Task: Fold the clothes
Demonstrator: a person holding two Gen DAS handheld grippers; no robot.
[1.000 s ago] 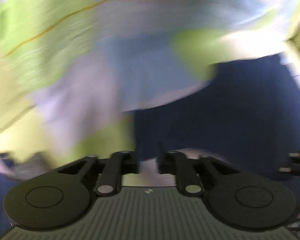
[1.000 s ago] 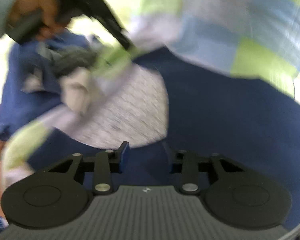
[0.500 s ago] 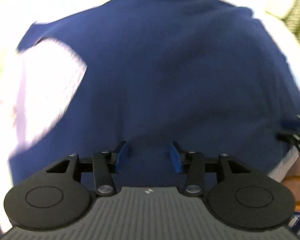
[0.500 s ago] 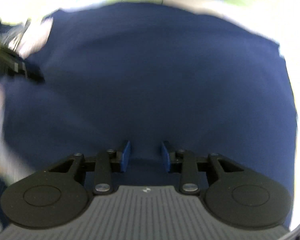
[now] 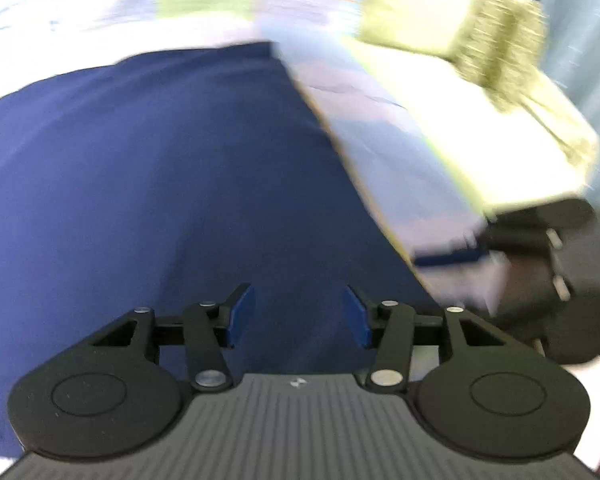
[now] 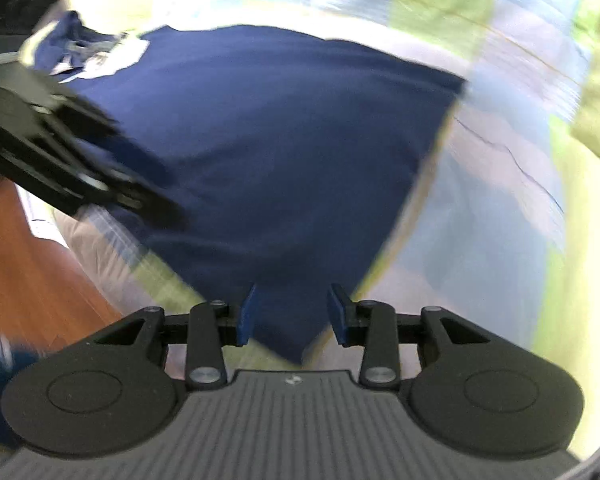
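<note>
Navy garment point(image 6: 284, 152), one piece, lies spread flat on a bedsheet point(image 6: 500, 160) checked in green, pale blue and white. One near corner of the cloth points toward the right gripper point(image 6: 292, 314), whose two blue-padded fingers stand apart on either side of that corner, clamping nothing. The left gripper point(image 5: 298, 318) hovers over the near part of the same cloth, its two fingers also spread wide, with nothing between them. At the far left a small heap of blue and white fabric point(image 6: 88, 54) sits beside the garment. Wooden floor point(image 6: 24, 272) shows at the near left. Both views are blurred.
</note>
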